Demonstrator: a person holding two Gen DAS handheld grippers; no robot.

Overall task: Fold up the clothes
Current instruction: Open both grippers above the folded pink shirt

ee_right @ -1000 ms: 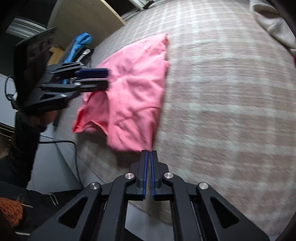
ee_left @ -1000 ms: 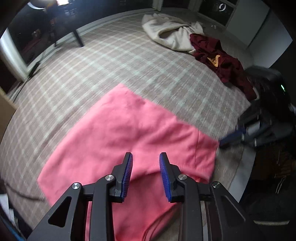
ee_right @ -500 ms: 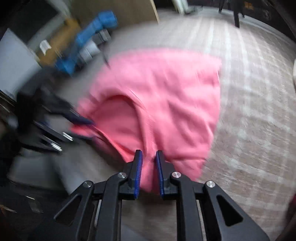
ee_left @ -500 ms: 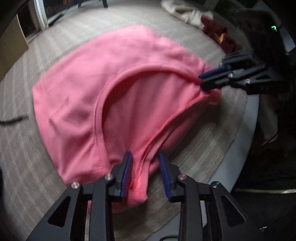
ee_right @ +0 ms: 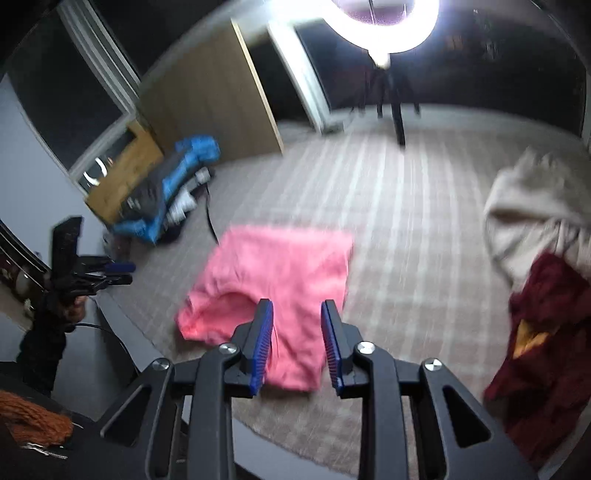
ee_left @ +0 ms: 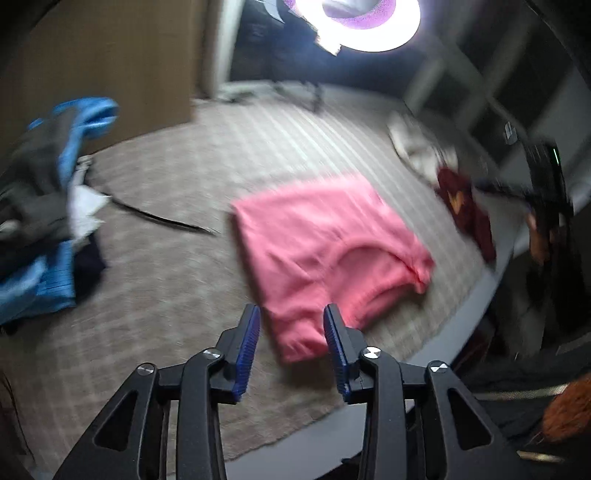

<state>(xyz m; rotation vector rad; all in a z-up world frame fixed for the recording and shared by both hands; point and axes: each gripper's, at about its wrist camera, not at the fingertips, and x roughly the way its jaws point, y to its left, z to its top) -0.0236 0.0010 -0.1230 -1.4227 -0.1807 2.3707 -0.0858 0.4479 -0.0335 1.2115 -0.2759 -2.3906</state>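
A pink garment (ee_left: 325, 243) lies folded in a rough rectangle on the checked cloth of the table; it also shows in the right wrist view (ee_right: 280, 273). My left gripper (ee_left: 291, 332) is open and empty, held above the garment's near edge. My right gripper (ee_right: 297, 328) is open and empty, also above the near edge. Each gripper appears in the other's view: the right one (ee_left: 517, 192) at far right, the left one (ee_right: 110, 273) at far left. A maroon garment (ee_right: 535, 332) and a cream garment (ee_right: 528, 206) lie crumpled to the right.
A pile of blue and dark clothes (ee_left: 48, 206) sits at the table's left end, also seen in the right wrist view (ee_right: 166, 195). A dark cord (ee_left: 159, 218) lies beside it. The table's grey front edge (ee_left: 443, 328) runs close to the pink garment. A bright ring lamp (ee_right: 384, 22) stands behind.
Both grippers have let go of the pink garment, opened wide and pulled back and up. The garment now lies folded smaller on the table.
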